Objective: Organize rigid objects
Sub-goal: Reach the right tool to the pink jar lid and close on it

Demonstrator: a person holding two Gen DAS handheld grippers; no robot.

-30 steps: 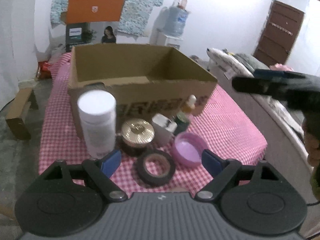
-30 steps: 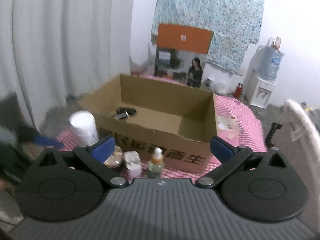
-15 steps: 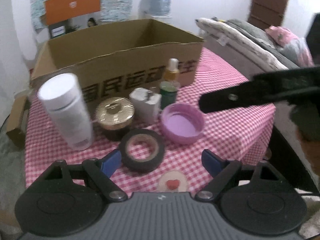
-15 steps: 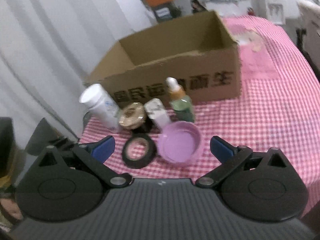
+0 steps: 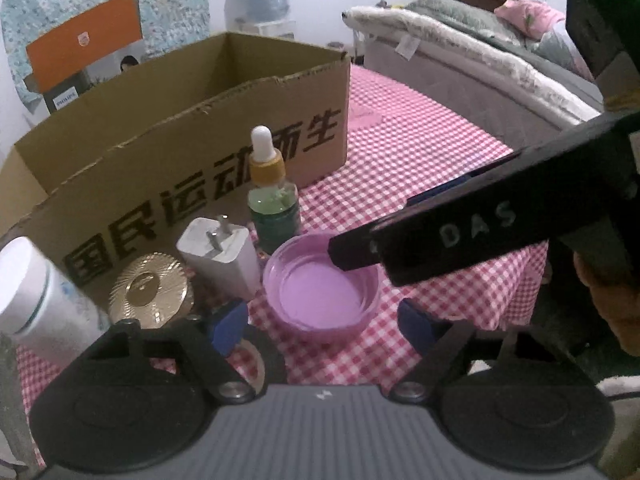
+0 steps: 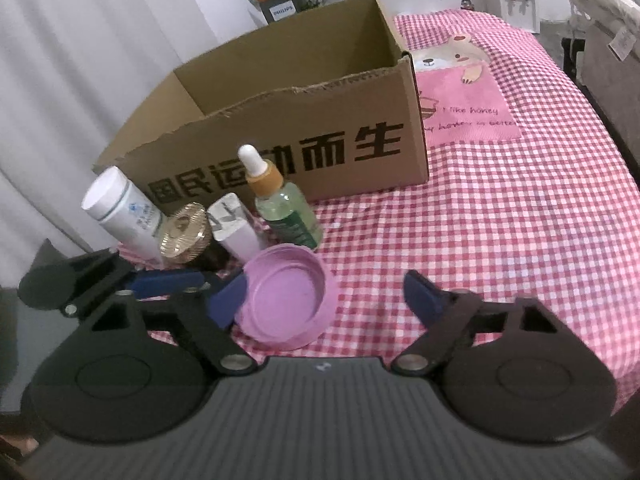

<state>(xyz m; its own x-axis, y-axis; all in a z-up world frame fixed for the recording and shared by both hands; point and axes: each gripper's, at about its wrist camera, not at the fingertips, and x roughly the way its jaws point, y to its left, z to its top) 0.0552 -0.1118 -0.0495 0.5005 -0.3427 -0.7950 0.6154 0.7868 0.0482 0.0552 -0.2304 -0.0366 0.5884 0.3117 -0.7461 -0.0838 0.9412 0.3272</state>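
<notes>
A purple lid (image 5: pixel 324 292) (image 6: pixel 288 296) lies open side up on the checked tablecloth (image 6: pixel 500 220), before a cardboard box (image 5: pixel 180 152) (image 6: pixel 280 128). My right gripper (image 6: pixel 324 300) hangs low over the lid with its jaws closing. The lid is between them, the left pad by its rim and the right pad apart. My left gripper (image 5: pixel 323 326) is also closing, with a black tape roll (image 5: pixel 262 356) just inside its left pad and no pad pressing. Behind stand a dropper bottle (image 5: pixel 272 200), a white charger (image 5: pixel 220 256), a gold-lidded jar (image 5: pixel 148 292) and a white bottle (image 5: pixel 36 292).
The table's front edge runs just below both grippers. A bed (image 5: pixel 480 60) stands to the right of the table and a curtain (image 6: pixel 80 60) hangs to the left. A pink printed patch (image 6: pixel 460 100) lies on the cloth right of the box.
Both grippers have come down and closer to the row of items, and both pairs of jaws have narrowed. The right gripper now reaches over the purple lid.
</notes>
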